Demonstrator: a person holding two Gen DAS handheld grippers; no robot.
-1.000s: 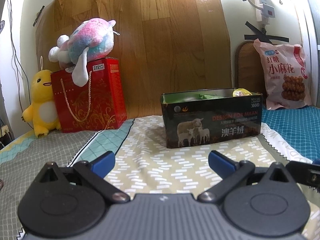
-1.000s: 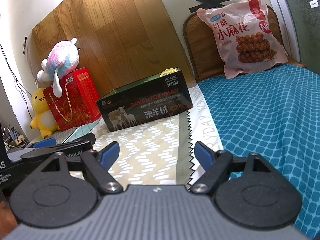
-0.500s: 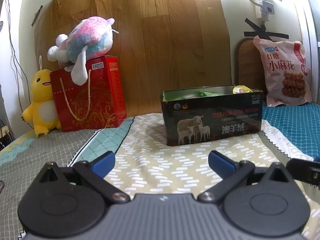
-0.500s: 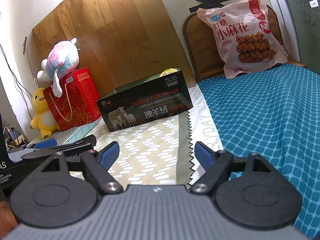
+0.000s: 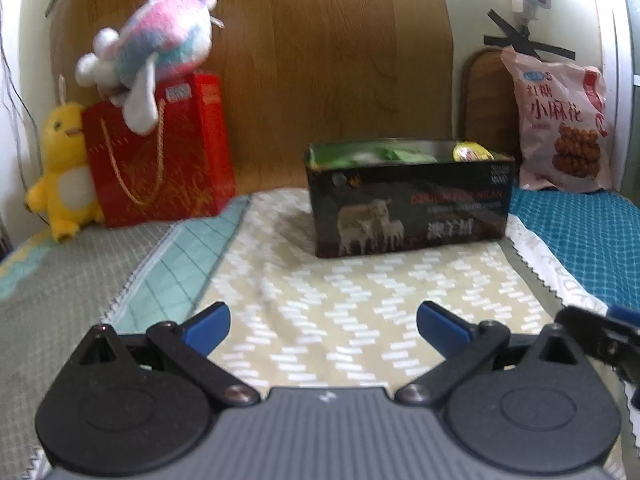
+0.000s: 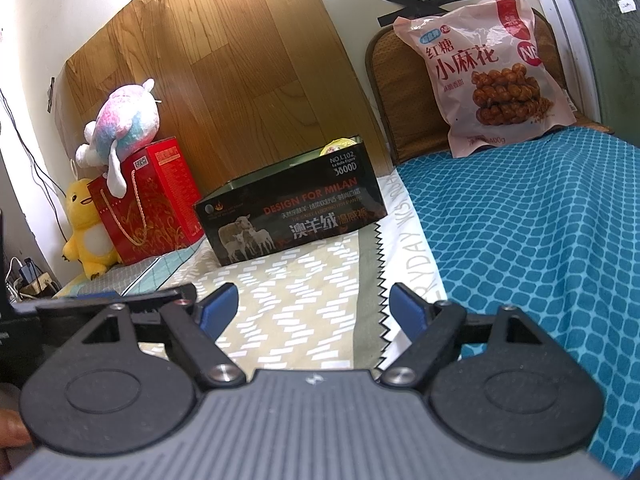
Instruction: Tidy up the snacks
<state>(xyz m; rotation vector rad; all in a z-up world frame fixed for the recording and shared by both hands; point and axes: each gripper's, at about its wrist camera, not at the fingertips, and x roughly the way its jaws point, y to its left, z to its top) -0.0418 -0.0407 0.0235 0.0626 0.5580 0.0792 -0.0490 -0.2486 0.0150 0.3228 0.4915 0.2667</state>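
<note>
A dark open box [image 5: 412, 200] with sheep printed on it stands on the patterned cloth; it also shows in the right wrist view [image 6: 292, 216]. Green packets [image 5: 384, 155] and a yellow round snack [image 5: 470, 152] lie inside it. A pink bag of twisted dough snacks [image 5: 560, 120] leans at the back right, also seen in the right wrist view [image 6: 492, 68]. My left gripper [image 5: 322, 326] is open and empty, well short of the box. My right gripper [image 6: 312, 308] is open and empty, low over the cloth.
A red gift bag [image 5: 160, 152] stands at the back left with a pastel plush [image 5: 156, 48] on top and a yellow duck plush [image 5: 64, 168] beside it. A wooden board [image 5: 320, 60] backs the scene. A teal blanket [image 6: 540, 240] covers the right side.
The left wrist view has shifted and tilted down slightly, with motion blur; the box sits lower and further right. The right gripper has barely moved. Both stay open.
</note>
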